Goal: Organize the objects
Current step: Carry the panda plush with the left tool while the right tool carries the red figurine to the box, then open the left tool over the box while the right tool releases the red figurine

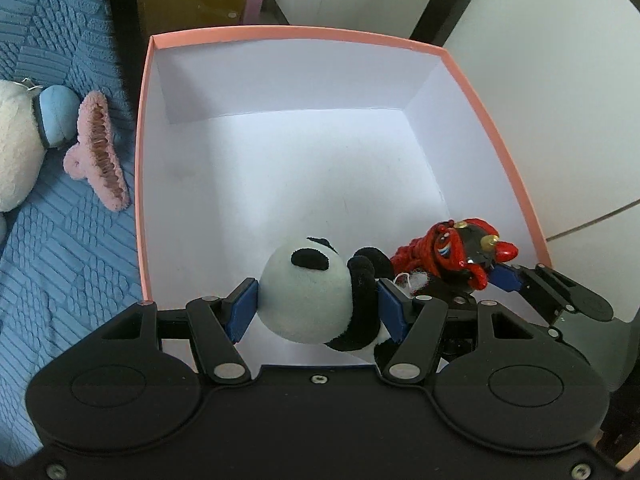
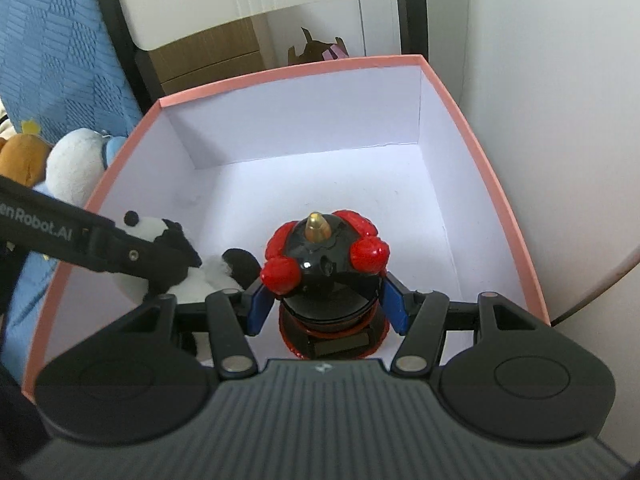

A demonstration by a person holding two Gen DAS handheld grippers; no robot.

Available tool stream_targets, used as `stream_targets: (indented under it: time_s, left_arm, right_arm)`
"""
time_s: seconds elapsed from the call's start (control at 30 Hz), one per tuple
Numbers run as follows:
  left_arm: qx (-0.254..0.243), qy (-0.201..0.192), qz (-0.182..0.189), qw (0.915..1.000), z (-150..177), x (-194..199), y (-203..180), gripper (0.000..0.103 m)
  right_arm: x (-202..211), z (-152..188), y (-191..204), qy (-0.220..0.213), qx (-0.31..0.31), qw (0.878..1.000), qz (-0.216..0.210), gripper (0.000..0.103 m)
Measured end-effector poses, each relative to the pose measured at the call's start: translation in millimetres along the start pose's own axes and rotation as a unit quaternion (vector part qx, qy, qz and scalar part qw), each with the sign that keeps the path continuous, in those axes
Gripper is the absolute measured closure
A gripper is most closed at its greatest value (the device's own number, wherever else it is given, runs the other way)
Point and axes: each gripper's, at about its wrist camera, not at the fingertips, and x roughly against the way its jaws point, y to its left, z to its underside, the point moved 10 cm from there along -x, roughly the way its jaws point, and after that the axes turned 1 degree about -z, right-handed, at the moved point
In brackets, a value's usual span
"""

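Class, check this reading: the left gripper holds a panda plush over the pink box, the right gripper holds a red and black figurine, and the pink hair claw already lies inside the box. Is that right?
One detail is wrong. The pink hair claw lies outside the pink box, on the blue blanket, as the left wrist view shows. The left gripper does hold the panda plush, and the right gripper the red and black figurine.

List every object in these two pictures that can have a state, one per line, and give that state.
Pink box: open, lid off.
Panda toy: gripped in left gripper, over the box.
Red figurine: upright, gripped in right gripper, inside the box.
Pink hair clip: shut, lying on the blue blanket.
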Motion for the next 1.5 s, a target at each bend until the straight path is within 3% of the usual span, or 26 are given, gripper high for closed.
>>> stream_targets:
  time_s: [0.1, 0.47, 0.9, 1.5]
  left_arm:
    - [0.001, -0.007, -0.011, 0.9999, -3, -4, 5, 0.042]
    - [0.008, -0.025, 0.012, 0.9996, -11, 19, 8, 0.034]
    - [-0.015, -0.116, 0.017, 0.9929, -3, 117, 15, 0.034]
    - [-0.027, -0.246, 0.003, 0.9689, 45, 248, 54, 0.033]
  right_arm:
    - [-3, 2, -4, -0.002, -0.010, 1.000, -0.002, 0.042]
    - [10, -9, -8, -0.017, -0.021, 1.000, 0.007, 0.039]
    - [86, -32, 42, -0.089, -0.008, 0.996, -0.019, 0.039]
    - [156, -22, 141, -0.132, 0.021, 0.989, -0.069, 0.039]
